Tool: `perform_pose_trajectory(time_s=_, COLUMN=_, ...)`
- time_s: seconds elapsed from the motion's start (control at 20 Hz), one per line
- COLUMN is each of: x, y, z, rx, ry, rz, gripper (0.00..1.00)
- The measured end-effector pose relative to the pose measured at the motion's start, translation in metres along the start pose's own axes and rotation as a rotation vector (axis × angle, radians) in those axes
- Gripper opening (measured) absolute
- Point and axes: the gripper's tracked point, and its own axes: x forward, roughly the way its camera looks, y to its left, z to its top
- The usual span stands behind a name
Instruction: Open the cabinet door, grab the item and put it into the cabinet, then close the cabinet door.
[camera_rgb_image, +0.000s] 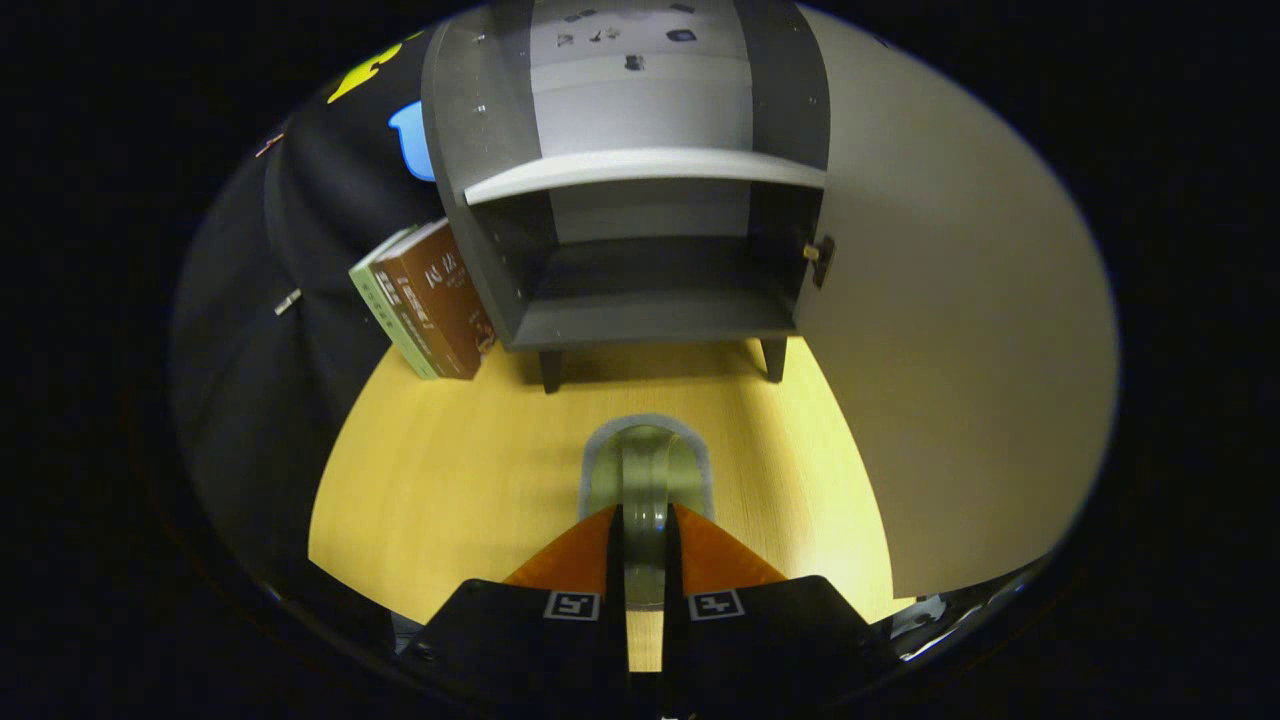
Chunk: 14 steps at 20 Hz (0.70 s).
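Your gripper is clenched on a translucent green-grey round-rimmed item, held between the jaws above the yellow wooden tabletop; beyond them the grey shelved cabinet stands open, door swung aside: placing and closing remain.

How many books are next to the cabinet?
2: a brown book leaning against the cabinet's left side, and a green book behind it. More may be hidden. The gripper grips a mug.
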Motion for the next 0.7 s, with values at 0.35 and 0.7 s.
perform_pose_trajectory(time_s=0.35, x=-0.037, y=0.021, z=0.114, rx=-0.002, ry=-0.152, rz=0.018, gripper=0.17)
perform_pose_trajectory(time_s=0.7, x=-0.038, y=0.022, z=0.205, rx=0.035, ry=-0.236, rz=0.017, gripper=0.17)
